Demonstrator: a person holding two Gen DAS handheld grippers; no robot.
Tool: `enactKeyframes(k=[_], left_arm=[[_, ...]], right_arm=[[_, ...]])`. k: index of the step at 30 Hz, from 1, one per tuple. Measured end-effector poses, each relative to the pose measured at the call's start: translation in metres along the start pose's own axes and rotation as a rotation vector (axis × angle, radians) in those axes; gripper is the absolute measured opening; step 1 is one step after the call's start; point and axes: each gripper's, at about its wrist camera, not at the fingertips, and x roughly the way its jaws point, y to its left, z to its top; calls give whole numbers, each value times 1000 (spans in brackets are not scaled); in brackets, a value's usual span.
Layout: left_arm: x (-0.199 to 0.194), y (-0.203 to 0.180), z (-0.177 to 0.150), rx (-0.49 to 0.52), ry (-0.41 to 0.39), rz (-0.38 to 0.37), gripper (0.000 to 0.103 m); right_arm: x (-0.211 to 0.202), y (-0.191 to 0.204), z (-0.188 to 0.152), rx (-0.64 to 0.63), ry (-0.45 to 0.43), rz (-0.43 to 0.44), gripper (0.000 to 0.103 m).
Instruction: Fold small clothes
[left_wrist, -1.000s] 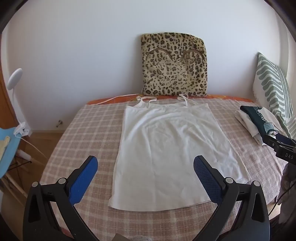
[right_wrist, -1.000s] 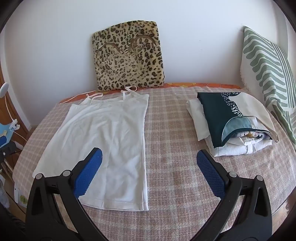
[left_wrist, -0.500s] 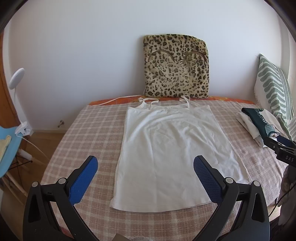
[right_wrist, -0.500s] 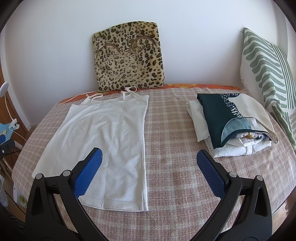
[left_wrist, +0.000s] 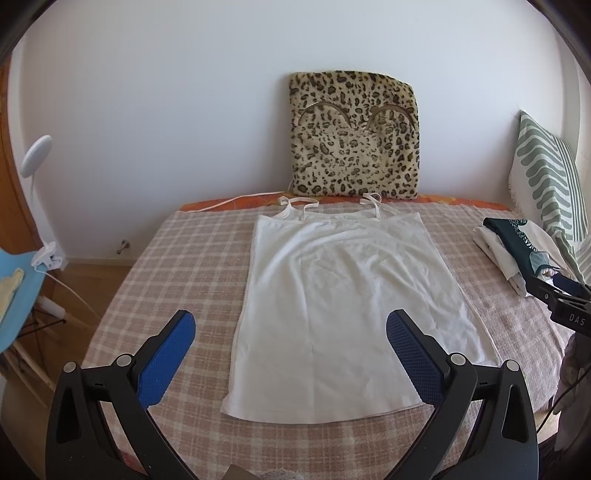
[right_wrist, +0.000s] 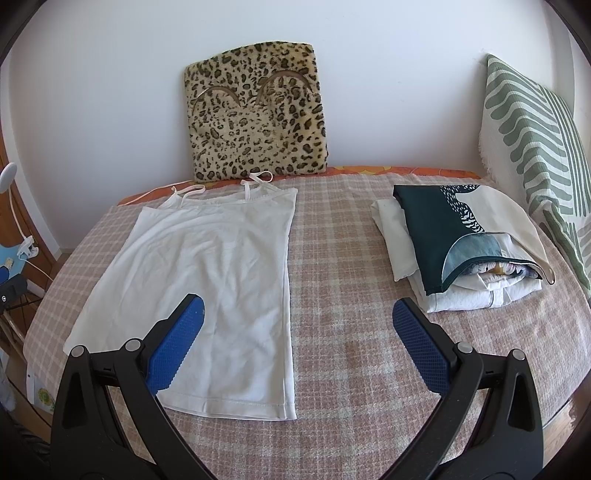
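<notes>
On bed (left_wrist: 184, 258): 1 white cami (left_wrist: 343, 306) flat, 1 folded pile (right_wrist: 461, 258), 2 cushions; left gripper (left_wrist: 290, 332) & right gripper (right_wrist: 295, 321) both wide, empty.

A white camisole (left_wrist: 343, 314) lies flat and unfolded on the checked bed cover (right_wrist: 351, 280), face up, its thin shoulder straps (left_wrist: 299, 202) toward the wall and its hem (left_wrist: 325, 415) toward the near edge. The fabric is spread wide, with a few soft creases across the chest and middle; the body flares a little toward the hem. Well apart to its right sits a stack of folded clothes (right_wrist: 461, 254): white pieces underneath, and on top a dark teal and cream printed piece, folded over. How many garments the stack holds cannot be told for sure.
</notes>
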Motion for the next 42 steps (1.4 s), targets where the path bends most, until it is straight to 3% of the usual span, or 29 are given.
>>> enactKeyframes(k=[42], left_arm=[[-3, 5, 3, -3, -11, 1, 103]], right_arm=[[2, -2, -1, 2, 3, 3, 103]])
